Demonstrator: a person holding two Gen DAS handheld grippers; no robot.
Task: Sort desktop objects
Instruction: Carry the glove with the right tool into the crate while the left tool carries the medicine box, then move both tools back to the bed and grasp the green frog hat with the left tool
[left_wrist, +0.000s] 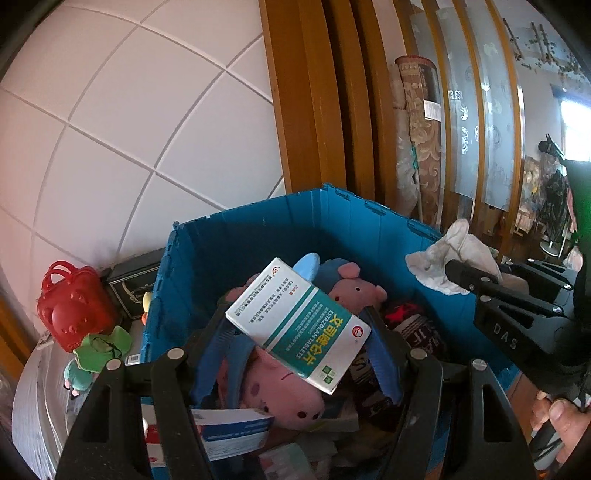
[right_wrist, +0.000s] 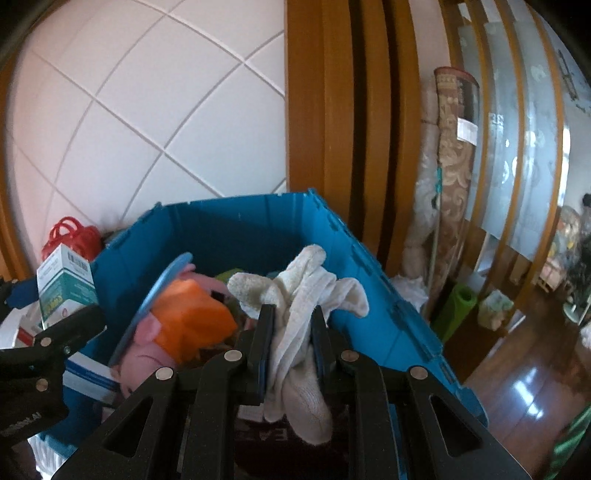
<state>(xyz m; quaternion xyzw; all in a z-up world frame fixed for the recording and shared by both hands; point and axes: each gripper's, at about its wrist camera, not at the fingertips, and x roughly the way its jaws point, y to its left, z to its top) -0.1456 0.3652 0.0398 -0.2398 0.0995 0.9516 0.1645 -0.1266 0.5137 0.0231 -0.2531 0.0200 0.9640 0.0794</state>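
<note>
bin: blue crate, already holds plush toys and boxes.
left gripper: i see it clamped on a medicine box over the bin.
right gripper: clenched on white socks, over the bin.
left to do: i judge both drops pending; red basket outside.

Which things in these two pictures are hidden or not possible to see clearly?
- Left wrist view: the blue crate floor is hidden under toys and boxes.
- Left wrist view: the pink plush pig is partly covered by the medicine box.
- Right wrist view: the white sock toe end is cut off behind the right gripper.
</note>
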